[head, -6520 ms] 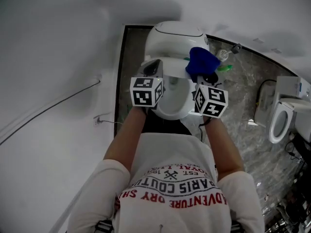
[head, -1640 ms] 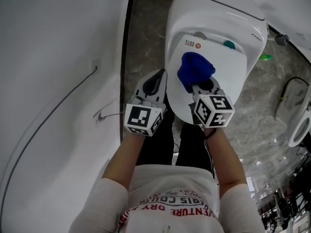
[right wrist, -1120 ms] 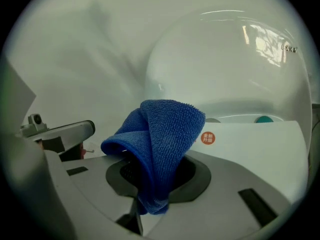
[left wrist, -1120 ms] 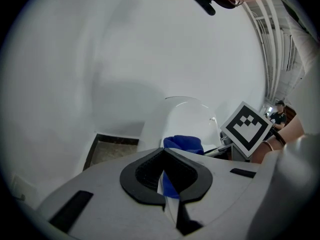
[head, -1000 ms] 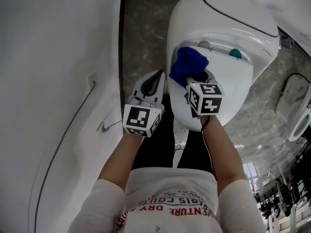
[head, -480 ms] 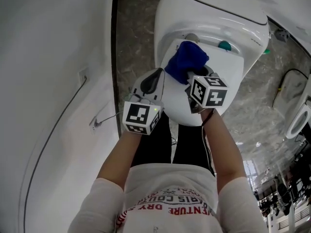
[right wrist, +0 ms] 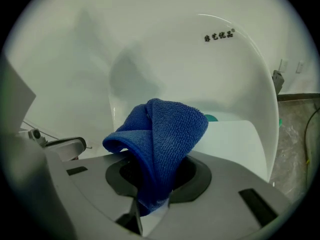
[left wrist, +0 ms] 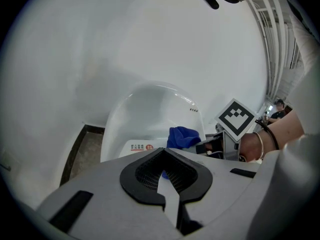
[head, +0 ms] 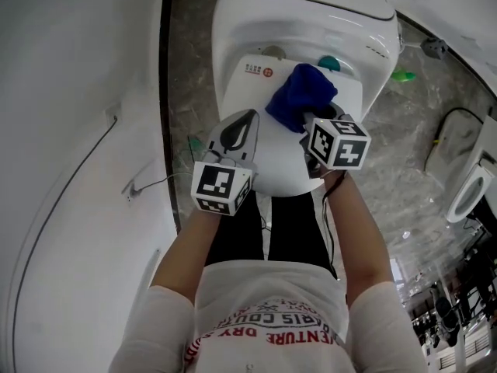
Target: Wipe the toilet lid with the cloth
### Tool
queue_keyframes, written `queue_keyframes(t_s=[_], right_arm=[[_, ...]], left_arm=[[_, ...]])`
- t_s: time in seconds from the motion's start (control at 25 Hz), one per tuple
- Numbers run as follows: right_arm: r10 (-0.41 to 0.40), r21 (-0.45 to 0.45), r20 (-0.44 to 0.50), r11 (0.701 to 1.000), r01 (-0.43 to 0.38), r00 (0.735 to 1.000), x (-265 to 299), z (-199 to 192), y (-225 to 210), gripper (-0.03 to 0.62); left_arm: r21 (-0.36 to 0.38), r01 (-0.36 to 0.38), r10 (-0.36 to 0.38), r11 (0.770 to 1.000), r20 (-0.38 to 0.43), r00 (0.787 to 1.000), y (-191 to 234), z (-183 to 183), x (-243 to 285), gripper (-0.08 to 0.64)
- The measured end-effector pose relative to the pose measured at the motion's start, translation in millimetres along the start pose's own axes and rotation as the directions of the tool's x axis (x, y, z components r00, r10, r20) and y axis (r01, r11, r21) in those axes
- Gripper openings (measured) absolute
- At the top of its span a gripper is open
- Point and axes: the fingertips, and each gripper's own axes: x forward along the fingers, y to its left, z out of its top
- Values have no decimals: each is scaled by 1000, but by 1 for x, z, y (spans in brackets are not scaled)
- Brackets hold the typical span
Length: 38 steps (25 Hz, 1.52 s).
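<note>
My right tool [head: 314, 128] grips the bunched blue cloth [head: 301, 95], pressing its fold onto the closed toilet lid [head: 268, 165] near the hinge to wipe. My left tool [head: 235, 130], closed on nothing, hangs clear at the lid's left edge

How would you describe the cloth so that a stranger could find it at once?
Find the white toilet by the wall; its lid is down. At the lid's back half, a bunched cloth is pinched by the right gripper. It alone is deep blue; the small knob behind it is teal.
</note>
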Motion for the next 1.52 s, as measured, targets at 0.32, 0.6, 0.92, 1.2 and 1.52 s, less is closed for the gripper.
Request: queue_keyframes(t_s=[0.32, 0.6, 0.92, 1.2, 1.52], right_arm=[[6, -19, -20, 1000, -7, 1000, -27, -6, -47, 87], [-18, -37, -29, 999, 16, 999, -50, -13, -89, 87], [-89, -46, -53, 995, 86, 995, -75, -31, -139, 87], [-251, -154, -91, 960, 236, 964, -105, -44, -174, 87], [-184, -120, 0, 976, 183, 983, -128, -35, -115, 87]], left_arm=[[-8, 5, -5, 1000, -7, 1000, -55, -8, 21, 6], [-14, 7, -7, 1000, 5, 1000, -93, -10, 42, 6], [-21, 1, -1, 1000, -7, 1000, -118, -23, 49, 6], [-10, -20, 20, 1000, -18, 1000, -127, -27, 32, 6], [-15, -5, 5, 1000, 8, 1000, -115, -33, -6, 6]])
